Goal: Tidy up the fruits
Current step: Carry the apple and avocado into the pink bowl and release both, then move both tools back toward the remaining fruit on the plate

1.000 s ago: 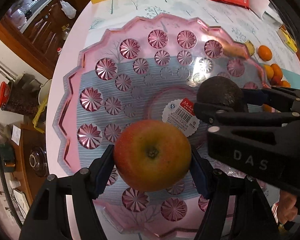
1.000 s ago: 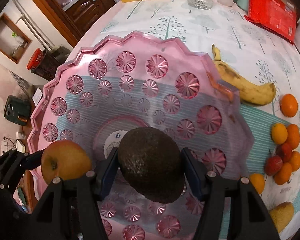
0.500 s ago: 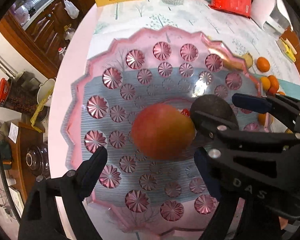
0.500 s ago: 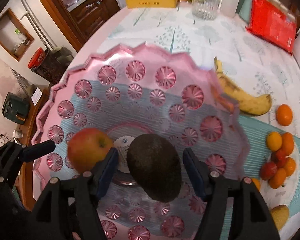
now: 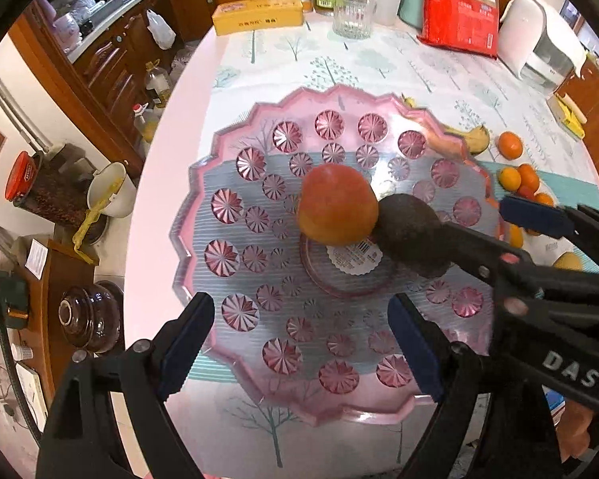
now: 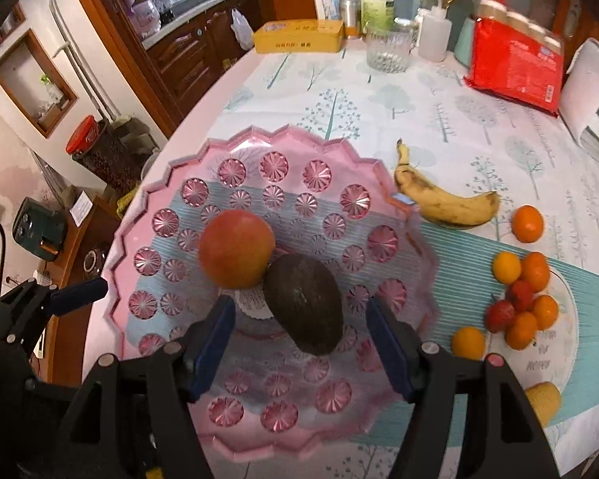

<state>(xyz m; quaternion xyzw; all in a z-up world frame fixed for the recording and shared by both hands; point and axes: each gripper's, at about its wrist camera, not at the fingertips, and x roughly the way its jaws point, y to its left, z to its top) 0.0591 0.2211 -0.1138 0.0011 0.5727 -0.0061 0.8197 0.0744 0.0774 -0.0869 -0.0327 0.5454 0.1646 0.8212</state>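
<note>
Both grippers, left gripper (image 5: 299,343) and right gripper (image 6: 301,341), gape empty above apple (image 6: 237,248) and avocado (image 6: 304,303) (touching) on pink tray (image 6: 387,411); jaws have just been opening; best retreat straight up, avoiding nudges.

Both my wrist cameras look steeply down from close above, side by side, sharing the pink plate (image 5: 203,215) (image 6: 159,183).

"DAS" in white letters on the black body of the right tool (image 5: 471,247). Print on the yellow box (image 6: 298,36), red packet (image 6: 515,68) and plate sticker (image 5: 353,253) too small to read.
</note>
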